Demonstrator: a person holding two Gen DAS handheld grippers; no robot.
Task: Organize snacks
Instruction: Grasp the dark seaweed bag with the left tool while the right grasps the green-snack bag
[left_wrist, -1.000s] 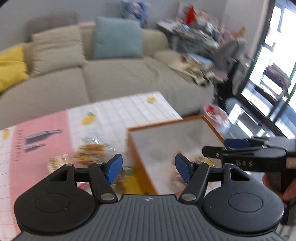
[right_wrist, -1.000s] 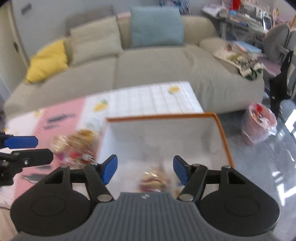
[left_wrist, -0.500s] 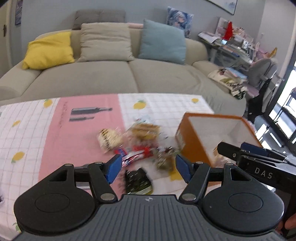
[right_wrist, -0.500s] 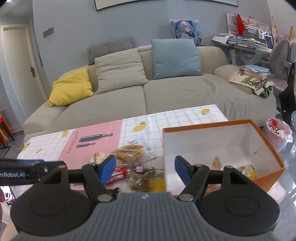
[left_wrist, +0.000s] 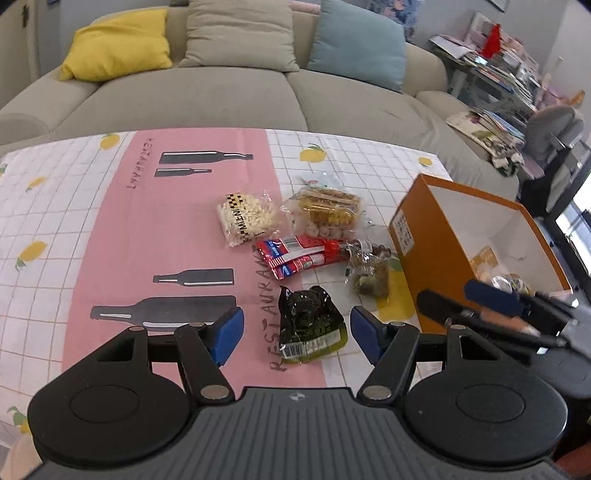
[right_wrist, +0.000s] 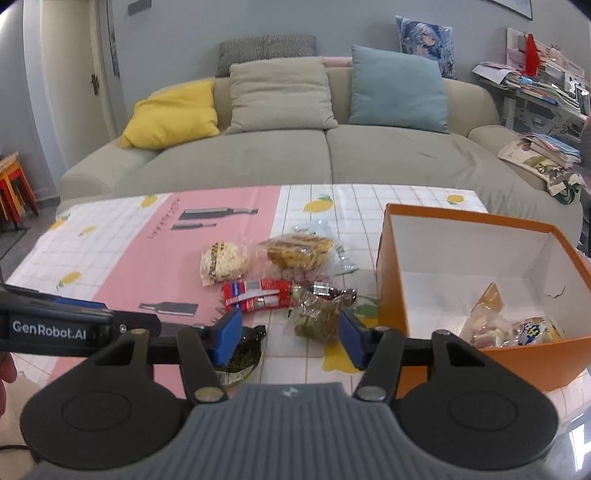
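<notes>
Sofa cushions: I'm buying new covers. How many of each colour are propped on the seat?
Yellow cushion: 1
Beige cushion: 1
Blue cushion: 1
Total: 3

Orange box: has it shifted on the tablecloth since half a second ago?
Cannot tell. The orange box sits near the same lemon print, but both cameras moved, so any shift is unclear.
</notes>
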